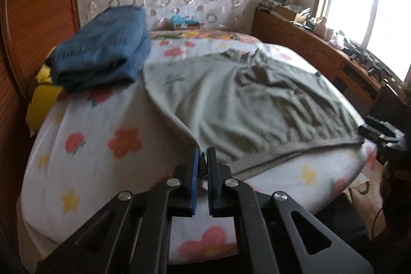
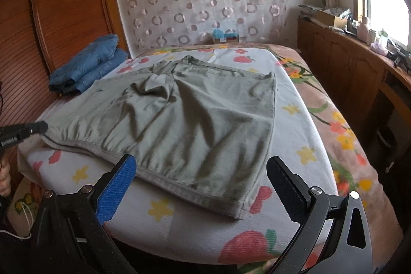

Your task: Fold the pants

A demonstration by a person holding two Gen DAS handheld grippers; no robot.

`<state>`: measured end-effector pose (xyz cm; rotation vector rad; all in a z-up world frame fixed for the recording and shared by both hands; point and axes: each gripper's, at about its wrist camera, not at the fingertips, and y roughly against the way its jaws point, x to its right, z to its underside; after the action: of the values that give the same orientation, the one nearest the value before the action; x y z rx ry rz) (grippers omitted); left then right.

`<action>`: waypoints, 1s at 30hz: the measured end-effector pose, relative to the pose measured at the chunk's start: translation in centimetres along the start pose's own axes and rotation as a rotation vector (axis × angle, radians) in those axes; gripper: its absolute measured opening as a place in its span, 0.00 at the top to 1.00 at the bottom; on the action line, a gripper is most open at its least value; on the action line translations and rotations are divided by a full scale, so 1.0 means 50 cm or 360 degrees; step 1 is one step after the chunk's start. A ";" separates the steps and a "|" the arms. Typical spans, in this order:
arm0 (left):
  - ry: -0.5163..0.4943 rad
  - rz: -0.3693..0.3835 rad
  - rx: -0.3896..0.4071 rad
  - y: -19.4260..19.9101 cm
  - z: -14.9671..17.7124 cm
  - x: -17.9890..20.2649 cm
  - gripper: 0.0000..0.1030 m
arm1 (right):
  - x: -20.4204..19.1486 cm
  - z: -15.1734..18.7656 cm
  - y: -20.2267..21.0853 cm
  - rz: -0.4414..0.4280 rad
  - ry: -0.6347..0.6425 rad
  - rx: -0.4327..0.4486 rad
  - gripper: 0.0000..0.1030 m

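Pants are lying flat on the bed; I'm pinching their near corner with my left tongs while the right tongs are gaping wide over the hem, readying the fold.

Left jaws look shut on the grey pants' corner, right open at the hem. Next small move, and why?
Probably close the right gripper on the pants' near hem: its open jaws straddle that edge without pressing, while the left gripper already pinches the other corner.
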<state>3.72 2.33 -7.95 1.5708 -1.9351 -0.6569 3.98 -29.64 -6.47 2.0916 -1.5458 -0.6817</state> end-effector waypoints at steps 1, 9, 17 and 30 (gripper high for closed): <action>-0.0015 0.0025 0.0006 0.003 -0.010 0.011 0.99 | 0.004 0.001 0.001 0.0000 -0.0002 0.0000 0.00; -0.0148 0.0135 0.0054 0.004 -0.080 0.106 0.99 | 0.038 0.007 0.025 0.0011 -0.0032 0.0023 0.00; -0.0222 0.0242 0.0059 -0.012 -0.131 0.190 0.99 | 0.051 0.006 0.043 -0.0005 -0.0028 0.0041 0.00; -0.0172 0.0188 0.0157 0.010 -0.131 0.177 0.72 | 0.014 -0.013 0.036 -0.0024 0.0021 0.0057 0.02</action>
<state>6.45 -6.44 -1.86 1.4925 -2.1518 -0.6161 3.25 -30.75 -4.94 2.1315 -1.5477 -0.6487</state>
